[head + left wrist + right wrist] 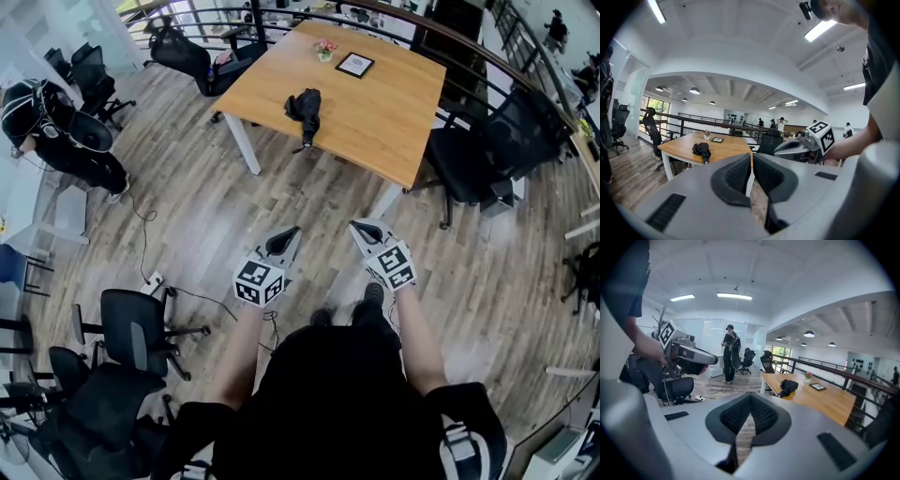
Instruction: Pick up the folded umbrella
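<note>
Head view: L hand-held gripper [292, 231] & R hand-held gripper [358, 226] both closed, empty; folded umbrella [306, 108] on table [384, 112].

We stand before the table [394, 122], where the folded umbrella [306, 108] lies nearest us, picture frame [354, 65] and flower pot [324, 52] behind.

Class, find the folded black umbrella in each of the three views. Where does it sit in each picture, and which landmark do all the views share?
Head view: the umbrella lies upper centre, near the wooden table edge closest to the person.
Left gripper view: umbrella left of centre, on the table.
Right gripper view: umbrella right of centre, at the table's near end.
Shared landmark: the framed picture on that table.
</note>
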A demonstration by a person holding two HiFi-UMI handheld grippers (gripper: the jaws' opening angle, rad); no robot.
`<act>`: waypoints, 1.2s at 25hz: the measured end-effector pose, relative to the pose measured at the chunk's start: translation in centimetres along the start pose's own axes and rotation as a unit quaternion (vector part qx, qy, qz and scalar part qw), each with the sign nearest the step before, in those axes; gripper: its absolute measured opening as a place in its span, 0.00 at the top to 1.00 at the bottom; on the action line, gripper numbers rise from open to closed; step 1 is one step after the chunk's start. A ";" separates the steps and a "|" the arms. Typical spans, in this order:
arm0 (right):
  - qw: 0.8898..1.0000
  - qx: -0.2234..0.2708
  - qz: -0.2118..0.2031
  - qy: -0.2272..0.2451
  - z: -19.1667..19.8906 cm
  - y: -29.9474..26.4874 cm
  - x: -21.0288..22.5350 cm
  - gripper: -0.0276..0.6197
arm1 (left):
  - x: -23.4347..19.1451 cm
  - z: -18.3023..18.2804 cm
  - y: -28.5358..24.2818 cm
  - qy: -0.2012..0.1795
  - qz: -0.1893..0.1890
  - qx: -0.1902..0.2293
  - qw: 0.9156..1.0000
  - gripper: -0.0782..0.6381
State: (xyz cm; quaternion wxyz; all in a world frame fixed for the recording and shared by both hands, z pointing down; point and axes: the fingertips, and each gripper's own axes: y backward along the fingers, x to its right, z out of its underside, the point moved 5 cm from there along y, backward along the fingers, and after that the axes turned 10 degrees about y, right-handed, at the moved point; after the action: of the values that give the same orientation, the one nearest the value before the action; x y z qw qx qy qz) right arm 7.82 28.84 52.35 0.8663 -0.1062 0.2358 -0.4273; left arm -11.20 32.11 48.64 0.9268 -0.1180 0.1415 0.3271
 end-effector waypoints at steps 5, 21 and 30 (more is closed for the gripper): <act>1.000 0.002 0.010 0.001 0.0 0.1 0.3 0.94 | 0.3 -0.3 0.1 0.014 0.015 0.015 1.000 0.85; 1.000 0.022 0.019 -0.008 -0.5 0.0 0.4 0.58 | -0.1 -0.6 -0.6 0.001 0.003 0.009 1.000 0.60; 1.000 0.018 0.016 -0.020 0.8 -0.7 1.9 0.55 | -0.8 -0.3 -2.1 0.007 -0.002 0.002 1.000 0.57</act>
State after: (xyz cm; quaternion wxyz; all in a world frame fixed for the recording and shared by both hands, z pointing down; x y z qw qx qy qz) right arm 8.68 26.89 52.72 0.8794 -0.0953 0.2120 -0.4154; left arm -10.52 30.02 48.91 0.9268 -0.1186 0.1481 0.3241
